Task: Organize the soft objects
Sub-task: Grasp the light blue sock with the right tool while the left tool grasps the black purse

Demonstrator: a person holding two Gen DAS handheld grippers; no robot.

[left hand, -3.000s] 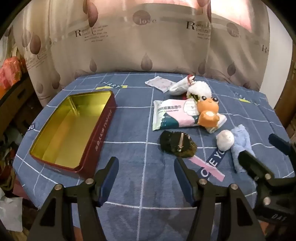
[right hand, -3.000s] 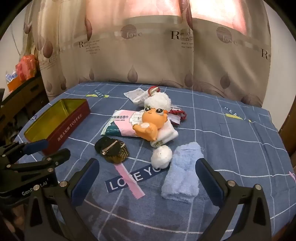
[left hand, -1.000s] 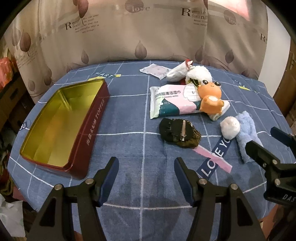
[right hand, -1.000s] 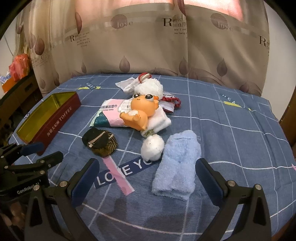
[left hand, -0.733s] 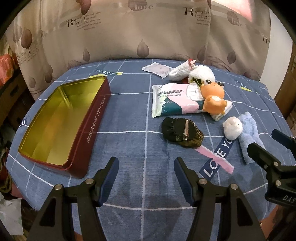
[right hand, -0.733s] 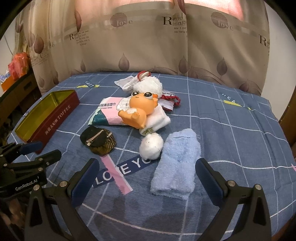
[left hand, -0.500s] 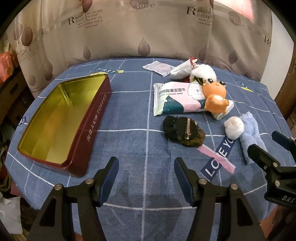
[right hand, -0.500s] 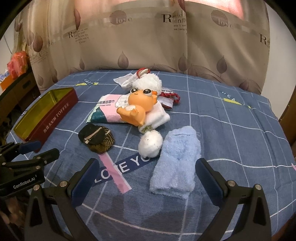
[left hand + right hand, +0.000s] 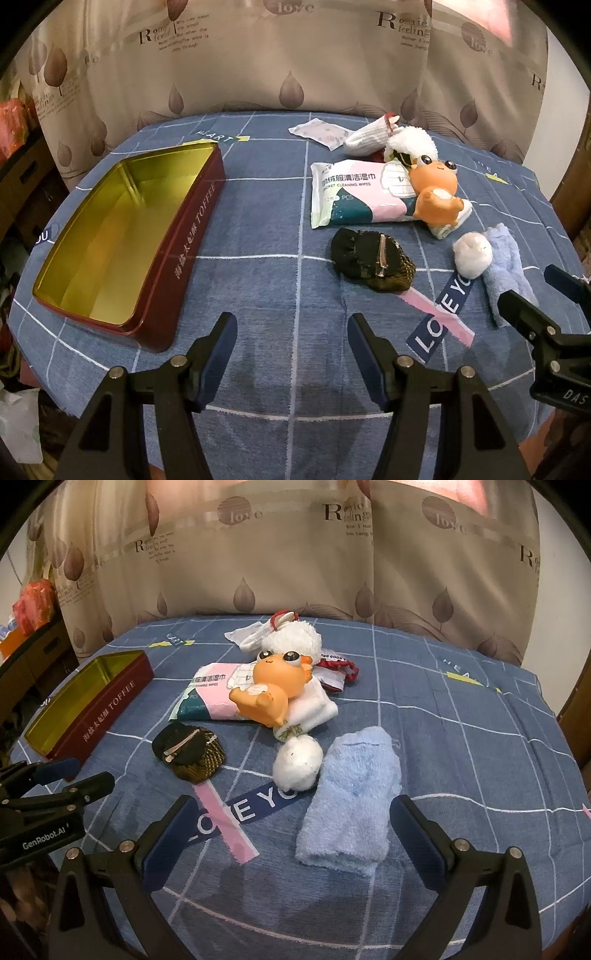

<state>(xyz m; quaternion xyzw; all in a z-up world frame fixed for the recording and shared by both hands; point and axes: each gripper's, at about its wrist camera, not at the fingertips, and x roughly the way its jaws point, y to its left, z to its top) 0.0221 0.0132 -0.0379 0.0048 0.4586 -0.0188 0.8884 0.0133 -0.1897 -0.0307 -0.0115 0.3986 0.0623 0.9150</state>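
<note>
Several soft things lie loose on the blue checked cloth, well apart from the empty toffee tin (image 9: 110, 236) at the left. Both grippers hover above the near edge with nothing between their fingers: the left gripper (image 9: 290, 354) has its jaws wide apart, and the right gripper (image 9: 291, 838) stands wider still.

Largest is the wipes pack (image 9: 354, 195), likely the heaviest piece, with slick film that could slide; a pinch across a short end seems safest. Next, the folded blue towel (image 9: 351, 794), just ahead of the right gripper, looks light and limp, so a grip across the folded middle should keep it from unrolling. Leaning on the pack, the orange toy (image 9: 271, 694) looks rounded and squashy; its narrower body may hold better than the head. Smaller still, the dark hair net (image 9: 371, 264) carries a stiff metal clip. Smallest, the white ball (image 9: 298, 762), touching the towel, should compress easily.
</note>
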